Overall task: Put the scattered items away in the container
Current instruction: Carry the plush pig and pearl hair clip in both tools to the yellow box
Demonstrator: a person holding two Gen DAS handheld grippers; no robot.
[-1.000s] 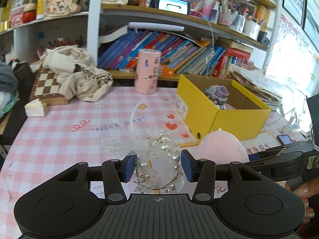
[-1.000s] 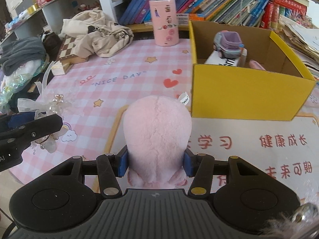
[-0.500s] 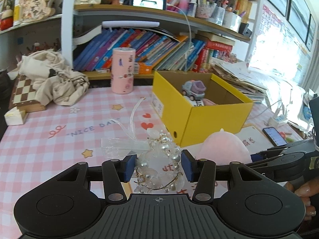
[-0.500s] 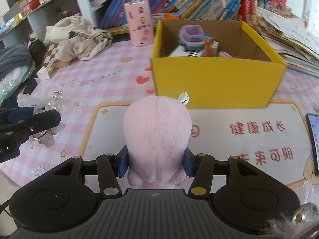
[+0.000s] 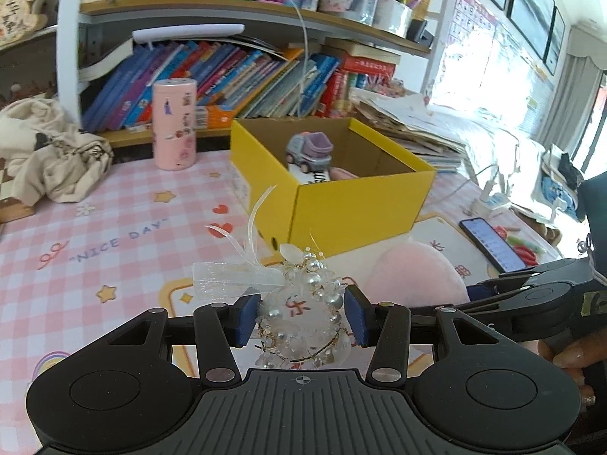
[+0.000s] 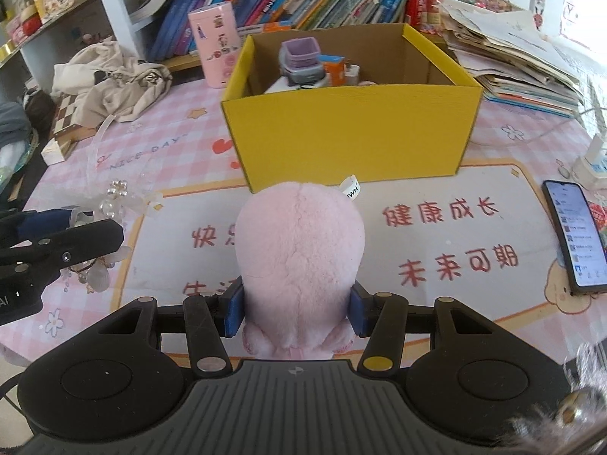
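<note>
The pink-checked worktop (image 6: 159, 140) carries one open yellow cardboard box (image 6: 349, 129) near its far edge, holding a grey-and-purple toy truck (image 6: 301, 58). One pink cylindrical tin (image 6: 216, 47) stands left of the box; one black smartphone (image 6: 573, 237) lies at the right edge. The right tongs (image 6: 296, 309) clamp one fluffy pink plush toy (image 6: 299, 261); the left tongs (image 5: 301, 318) clamp one pearl-and-ribbon hair ornament (image 5: 303, 303), both in front of the box.

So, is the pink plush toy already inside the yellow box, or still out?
Still out. The pink plush toy sits between the right hand-held gripper pads, in front of the yellow box.
</note>
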